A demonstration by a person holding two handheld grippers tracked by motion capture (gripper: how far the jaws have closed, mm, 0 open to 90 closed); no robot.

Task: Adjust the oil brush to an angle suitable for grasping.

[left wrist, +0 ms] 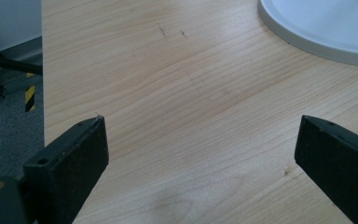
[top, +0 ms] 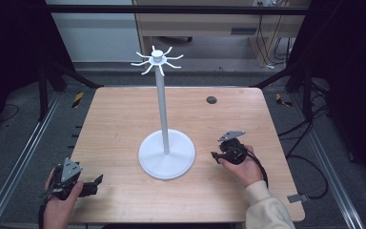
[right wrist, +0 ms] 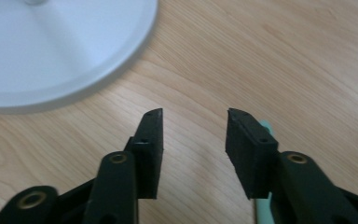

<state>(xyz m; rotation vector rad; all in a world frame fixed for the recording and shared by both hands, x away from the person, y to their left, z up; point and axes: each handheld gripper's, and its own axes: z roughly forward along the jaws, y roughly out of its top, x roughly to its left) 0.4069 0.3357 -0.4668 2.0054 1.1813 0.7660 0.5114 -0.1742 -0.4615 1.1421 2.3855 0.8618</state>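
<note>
High view: left gripper (top: 96, 180) nr table (top: 124, 119) edge, right gripper (top: 213, 155) nr stand (top: 166, 155); jaws apart, empty.

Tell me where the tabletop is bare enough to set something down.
Bare wood: the far left of the table, and the near edge between the left claw and right claw. Crowded: the centre, taken by the white stand's base.

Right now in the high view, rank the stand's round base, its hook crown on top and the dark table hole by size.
1. Round base
2. Hook crown, though it stands nearer the camera, which flatters it
3. Dark table hole
</note>
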